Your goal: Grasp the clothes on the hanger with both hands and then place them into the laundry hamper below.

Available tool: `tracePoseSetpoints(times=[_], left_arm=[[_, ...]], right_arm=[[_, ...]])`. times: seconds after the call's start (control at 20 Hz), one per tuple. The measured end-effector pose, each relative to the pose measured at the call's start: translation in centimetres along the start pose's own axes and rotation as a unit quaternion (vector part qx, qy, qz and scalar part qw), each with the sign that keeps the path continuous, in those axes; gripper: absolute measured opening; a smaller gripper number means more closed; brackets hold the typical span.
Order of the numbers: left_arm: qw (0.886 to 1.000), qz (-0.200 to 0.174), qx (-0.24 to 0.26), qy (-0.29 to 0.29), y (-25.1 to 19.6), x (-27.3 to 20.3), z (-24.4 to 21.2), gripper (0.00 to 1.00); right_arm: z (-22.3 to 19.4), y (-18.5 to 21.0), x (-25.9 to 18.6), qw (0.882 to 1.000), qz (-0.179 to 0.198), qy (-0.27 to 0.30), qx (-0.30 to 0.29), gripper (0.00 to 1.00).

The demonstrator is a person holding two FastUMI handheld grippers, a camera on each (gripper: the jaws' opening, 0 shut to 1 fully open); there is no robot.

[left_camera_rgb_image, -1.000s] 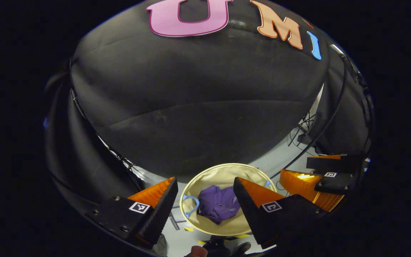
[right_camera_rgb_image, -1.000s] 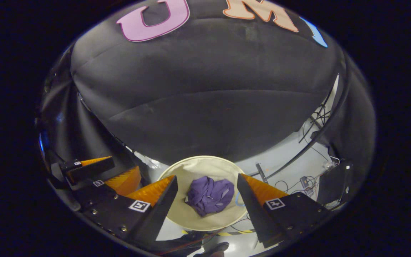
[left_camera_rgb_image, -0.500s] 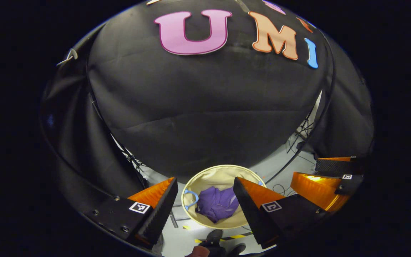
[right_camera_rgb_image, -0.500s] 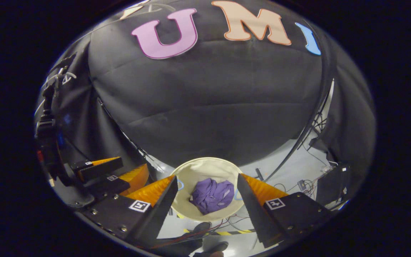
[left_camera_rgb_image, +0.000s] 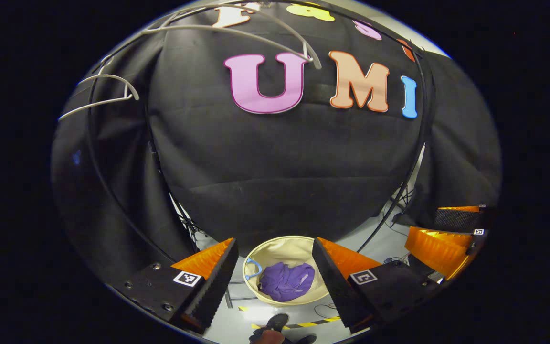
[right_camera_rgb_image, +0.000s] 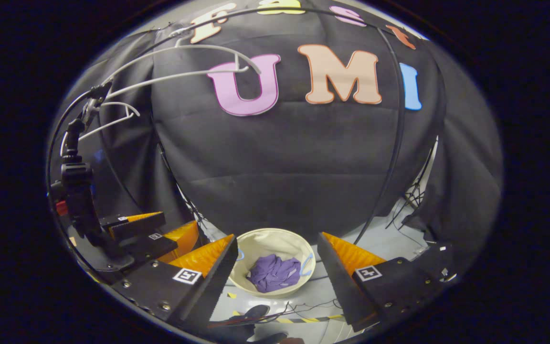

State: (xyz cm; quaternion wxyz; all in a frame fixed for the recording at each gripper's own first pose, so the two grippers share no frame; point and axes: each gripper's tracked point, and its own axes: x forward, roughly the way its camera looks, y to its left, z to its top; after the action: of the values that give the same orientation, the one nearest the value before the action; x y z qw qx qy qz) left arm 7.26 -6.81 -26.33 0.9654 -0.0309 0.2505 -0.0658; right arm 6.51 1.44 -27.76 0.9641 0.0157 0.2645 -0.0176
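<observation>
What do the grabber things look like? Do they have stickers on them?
Each grabber has two wedge-shaped fingers with ridged inner faces. The left gripper and right gripper have dark bodies dotted with small screws, and every finger carries a little square black-and-white marker, like a sticker. No cables show on them.

Left gripper view: hamper (left_camera_rgb_image: 260, 251) rim cut on its right by the left gripper's (left_camera_rgb_image: 275, 282) own right finger; far inner wall visible, base hidden under the purple clothes (left_camera_rgb_image: 285, 281). Garment crumpled, type not readable. Shoe (left_camera_rgb_image: 275, 322) below the fingers cut by the lower edge. Right gripper (left_camera_rgb_image: 451, 234) at the far right, partly cut off; jaw gap unclear.

Right gripper view: white hanger (right_camera_rgb_image: 184, 64) hook lost at the top edge. Floor cables (right_camera_rgb_image: 303, 306) between the fingers too thin to trace.
</observation>
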Motion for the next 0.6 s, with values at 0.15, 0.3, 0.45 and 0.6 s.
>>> tracePoseSetpoints(times=[0.15,0.3,0.45,0.6], left_arm=[[1.000,0.007,-0.002,-0.010,-0.1,-2.3,0.5,0.97],[1.000,0.009,0.000,-0.024,0.4,-4.0,1.5,0.97],[1.000,0.012,-0.010,-0.022,1.4,-5.0,1.7,0.97],[0.999,0.018,-0.004,-0.030,2.7,-6.1,2.6,0.97]], right_arm=[[0.8,0.1,-2.2,1.000,0.000,-0.016,0.002,1.00],[2.0,0.3,-4.6,0.999,-0.004,-0.036,0.001,1.00],[3.0,0.8,-5.9,0.999,-0.001,-0.048,0.007,1.00],[4.1,0.4,-7.0,0.998,-0.011,-0.060,0.015,1.00]])
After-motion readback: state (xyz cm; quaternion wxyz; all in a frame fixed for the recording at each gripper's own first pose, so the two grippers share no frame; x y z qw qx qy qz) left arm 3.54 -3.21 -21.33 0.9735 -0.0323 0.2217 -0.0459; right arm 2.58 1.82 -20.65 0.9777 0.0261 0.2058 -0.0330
